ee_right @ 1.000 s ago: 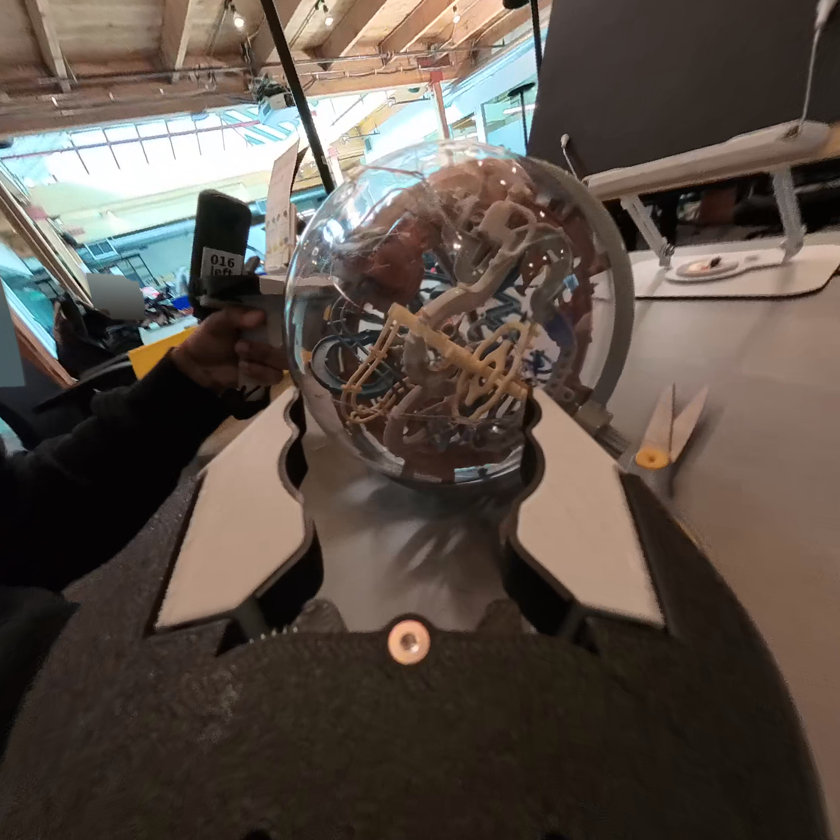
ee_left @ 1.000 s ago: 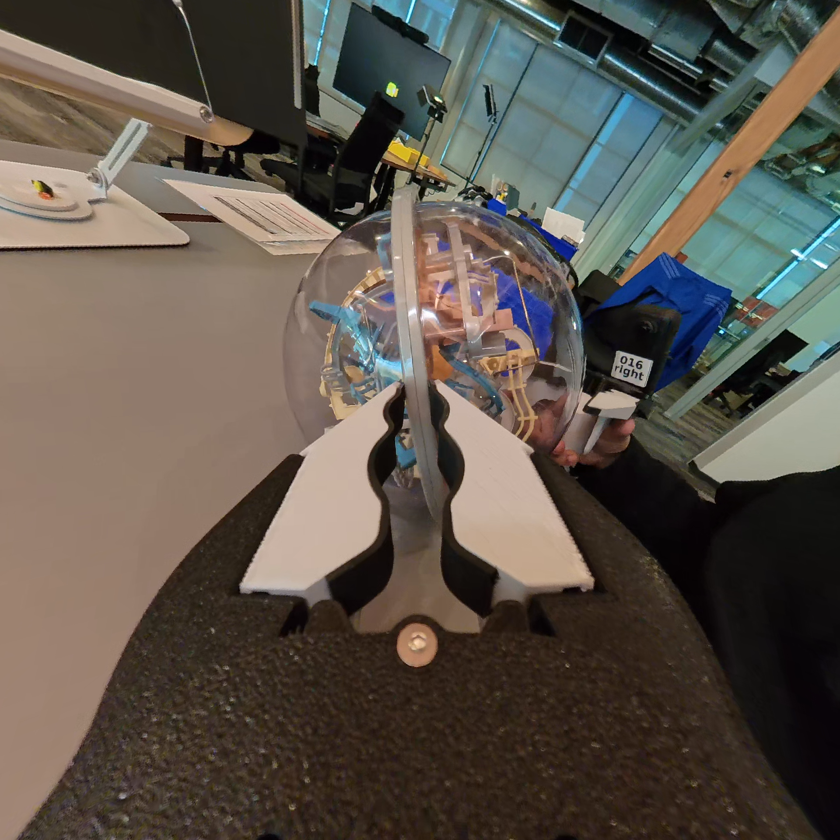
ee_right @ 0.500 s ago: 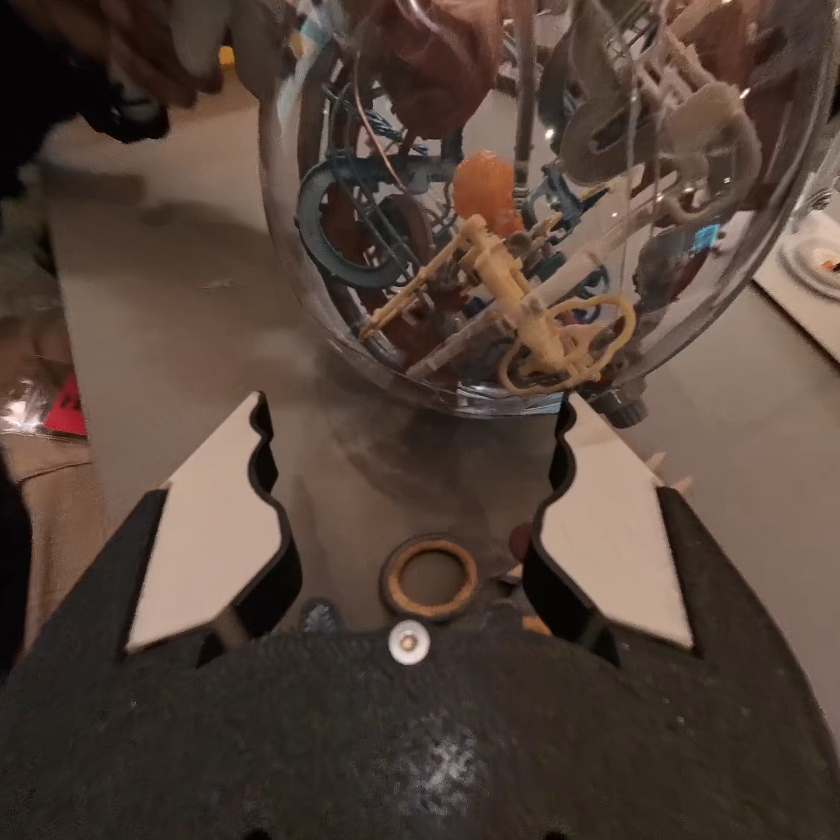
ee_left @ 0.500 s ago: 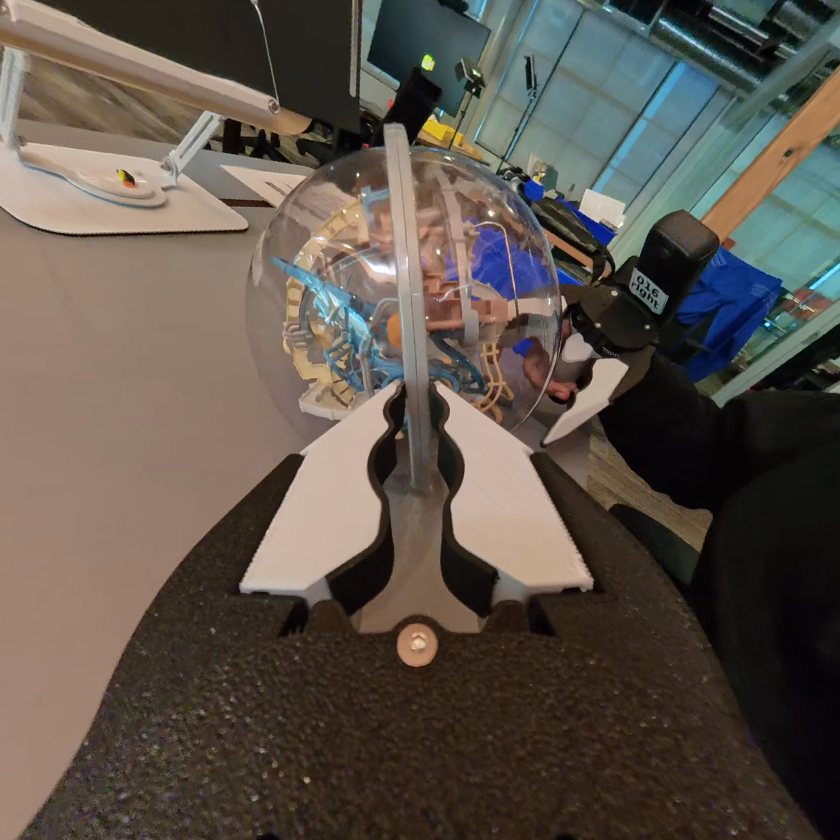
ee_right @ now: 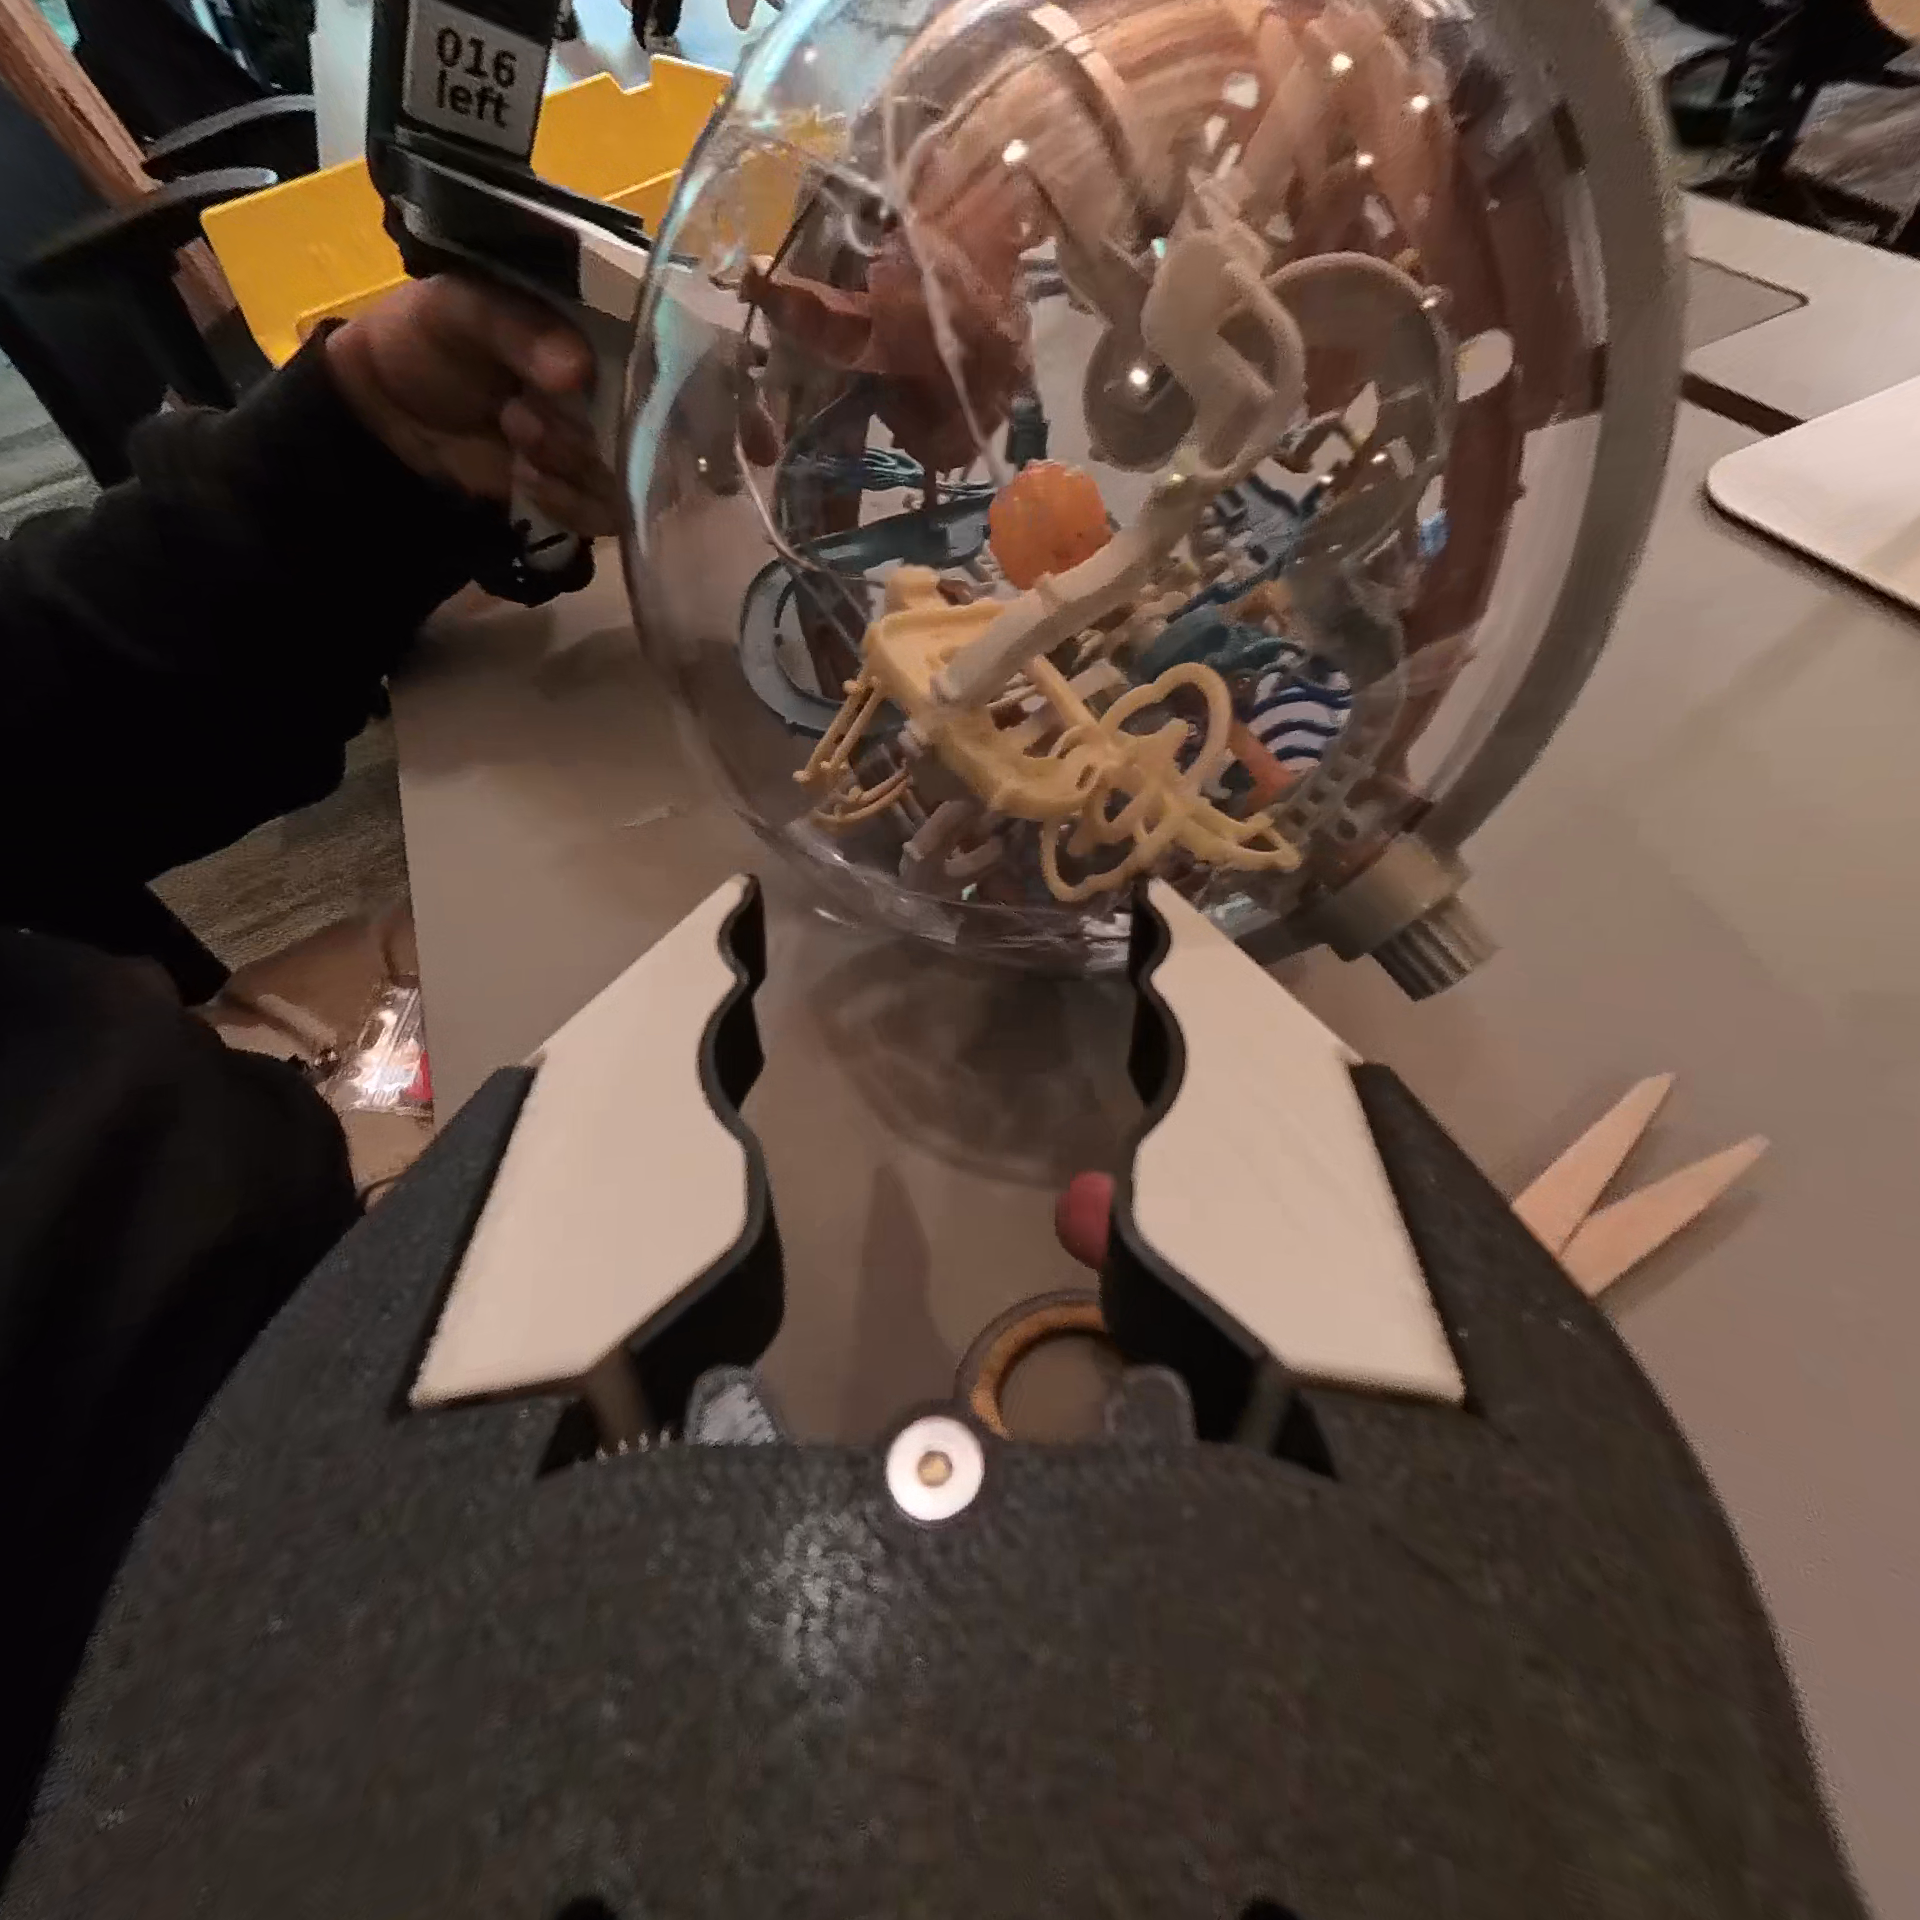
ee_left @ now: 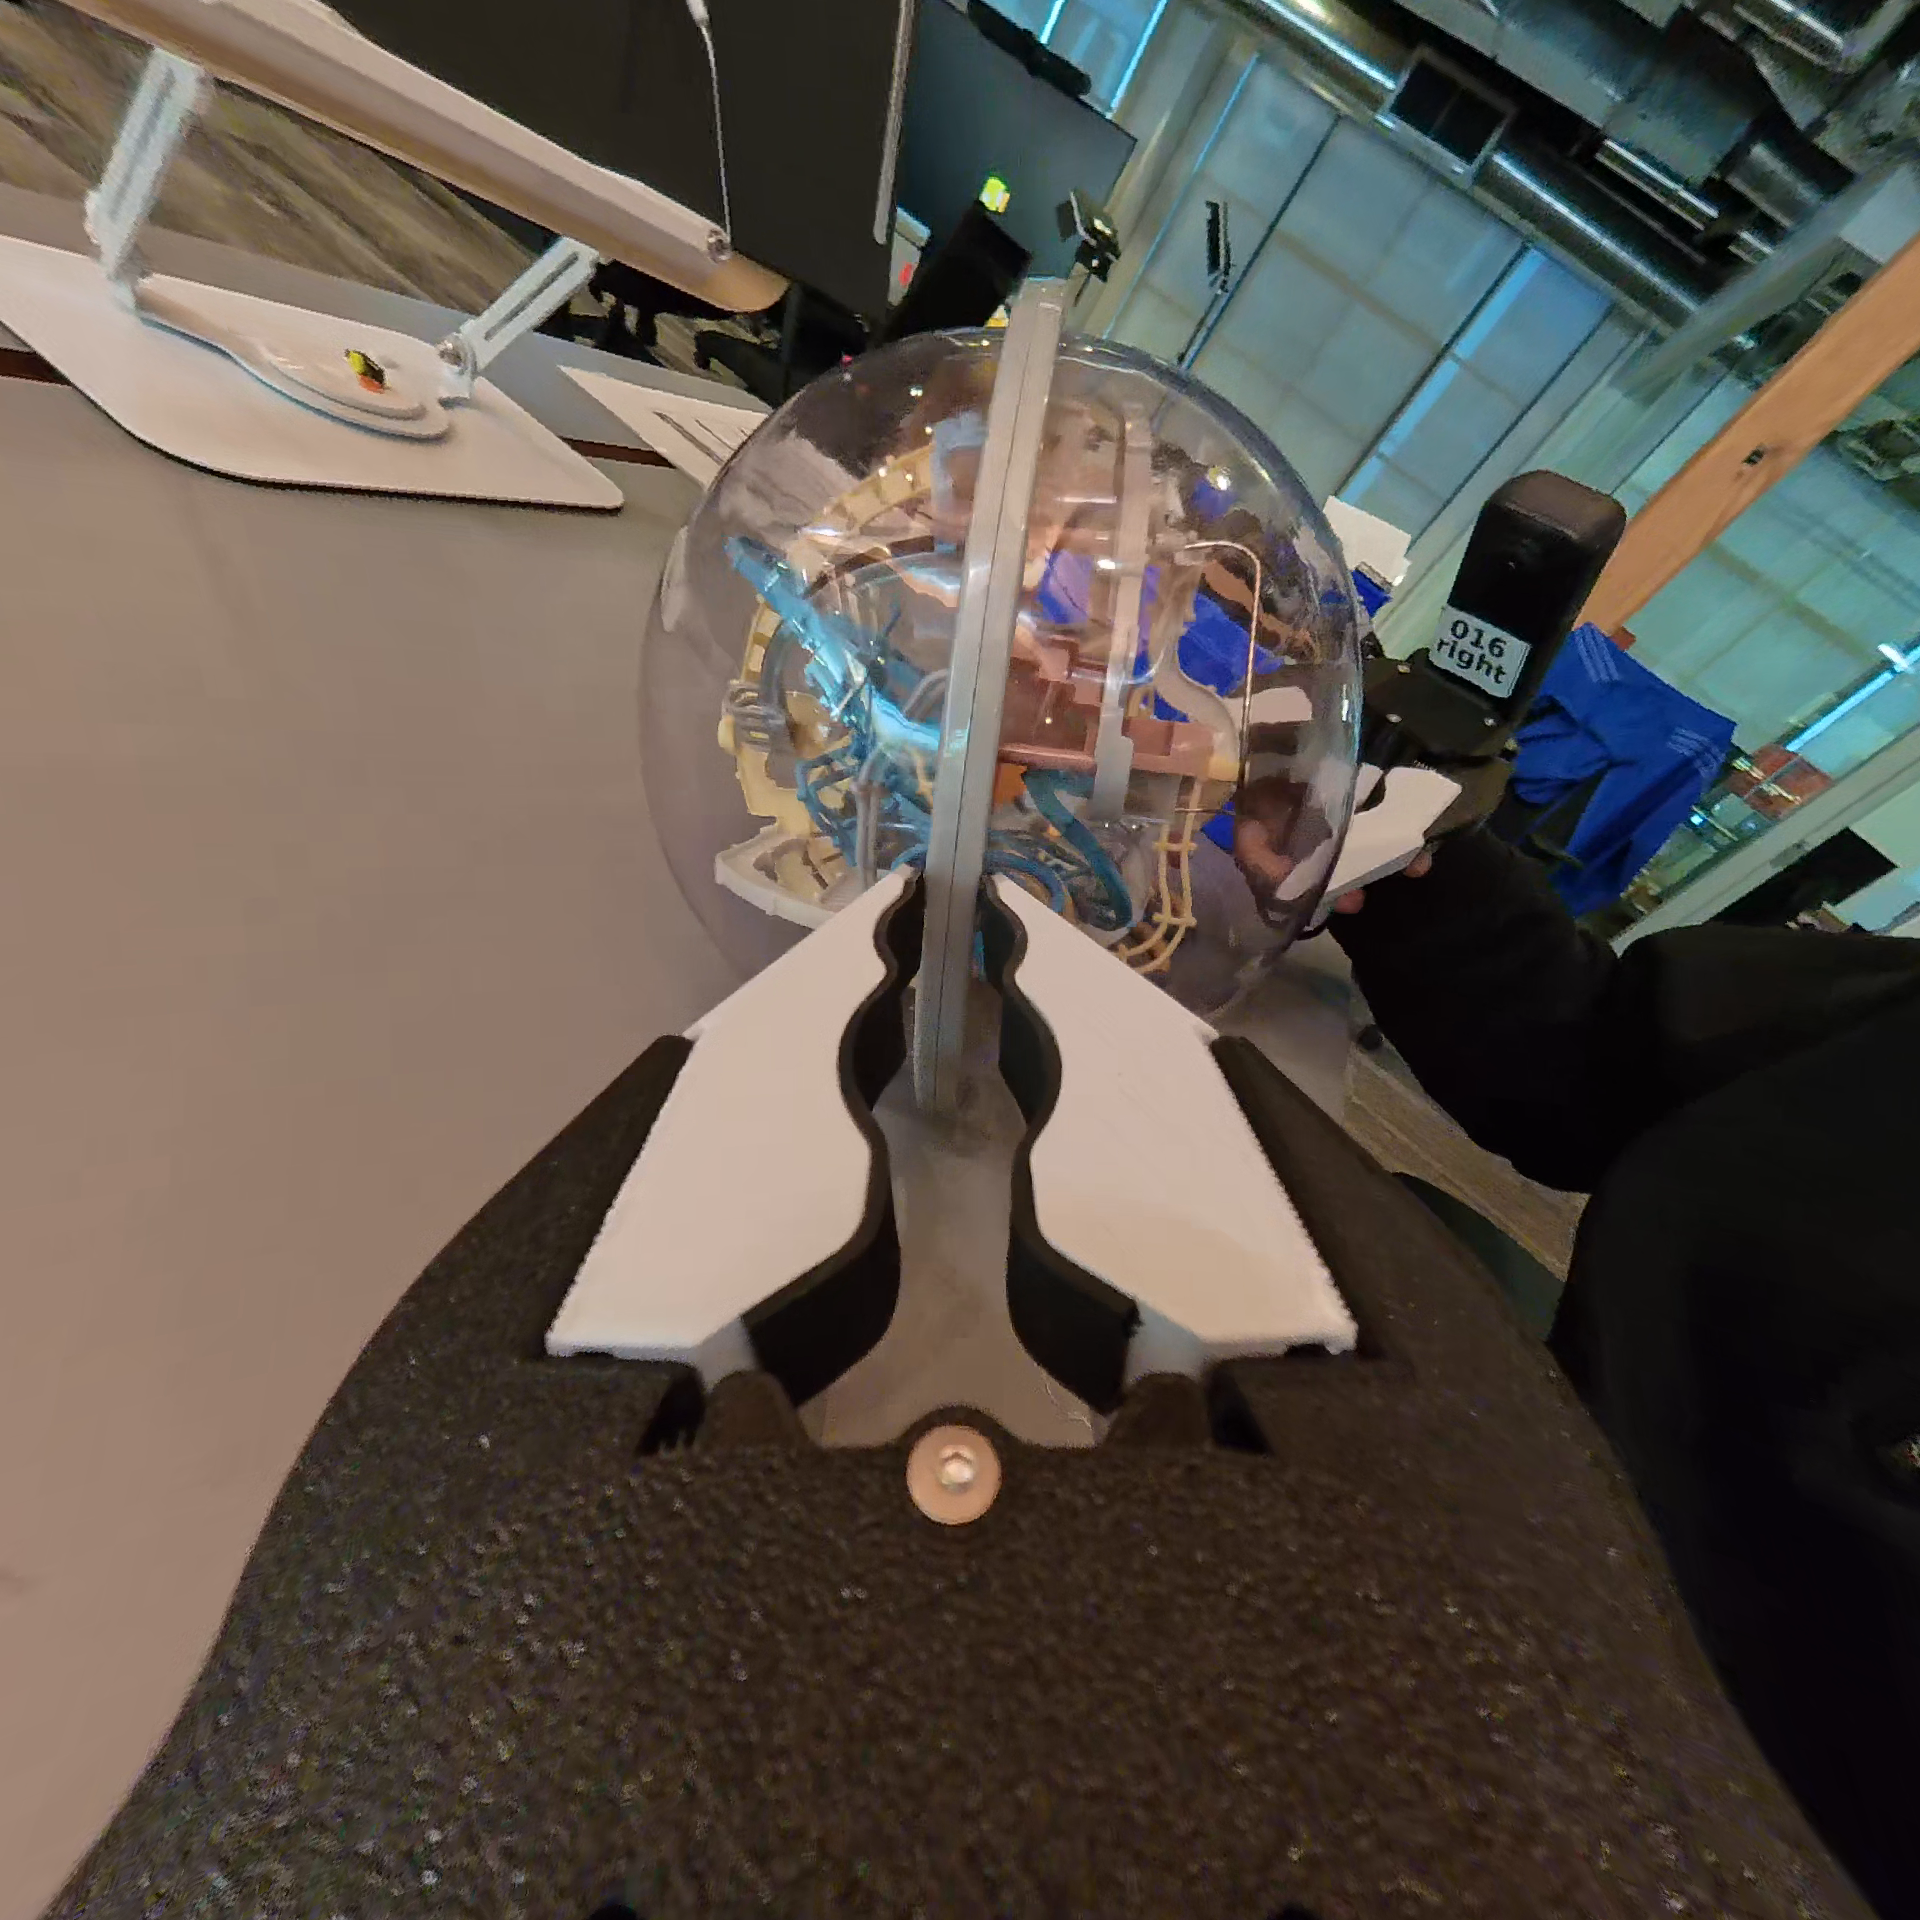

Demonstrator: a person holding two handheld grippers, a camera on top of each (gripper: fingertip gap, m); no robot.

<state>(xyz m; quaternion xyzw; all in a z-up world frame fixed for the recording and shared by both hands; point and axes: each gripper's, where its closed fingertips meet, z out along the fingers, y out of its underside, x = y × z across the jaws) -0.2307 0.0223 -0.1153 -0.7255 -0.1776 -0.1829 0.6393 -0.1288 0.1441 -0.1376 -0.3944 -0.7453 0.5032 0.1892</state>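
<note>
Pinching the grey seam ring of the clear maze sphere, left gripper is clamped tight. Right gripper, jaws wide, empty, sits at the sphere's six o'clock, possibly touching. Sphere apparently clear of the grey table. Steady grip advised.

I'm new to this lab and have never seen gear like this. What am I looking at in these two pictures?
A person holds two hand-held grippers, each carrying a camera that looks along its two white fingers. The left gripper is shut on the grey rim of a clear maze ball, holding it over a grey table. The right gripper is open just below the ball, gripping nothing. On the table beneath it lie a small ring, a small red piece and two wooden sticks. The person's hand shows beside the ball.
</note>
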